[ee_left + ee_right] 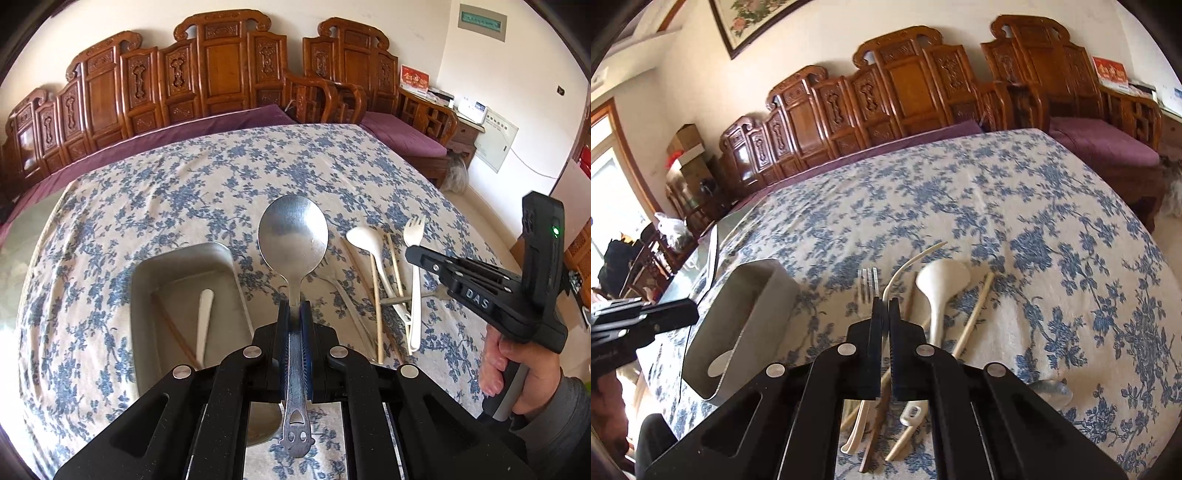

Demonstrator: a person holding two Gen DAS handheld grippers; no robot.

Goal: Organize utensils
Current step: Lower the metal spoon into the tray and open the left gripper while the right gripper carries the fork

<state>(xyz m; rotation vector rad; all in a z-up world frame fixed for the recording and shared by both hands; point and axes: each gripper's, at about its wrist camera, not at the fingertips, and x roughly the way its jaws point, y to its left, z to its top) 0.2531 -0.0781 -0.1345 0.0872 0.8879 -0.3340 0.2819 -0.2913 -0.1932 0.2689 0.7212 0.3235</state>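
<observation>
My left gripper is shut on a metal spoon by its handle, bowl pointing away, held above the floral tablecloth just right of a grey metal tray. The tray holds a white utensil and a chopstick. My right gripper is shut on a thin cream utensil, over a cluster on the cloth: a white plastic spoon, a metal fork and cream chopsticks. The right gripper also shows in the left wrist view, beside a white fork.
The table carries a blue-flowered cloth. Carved wooden benches with purple cushions stand behind it. The tray also shows at the left in the right wrist view. A clear spoon lies at the right.
</observation>
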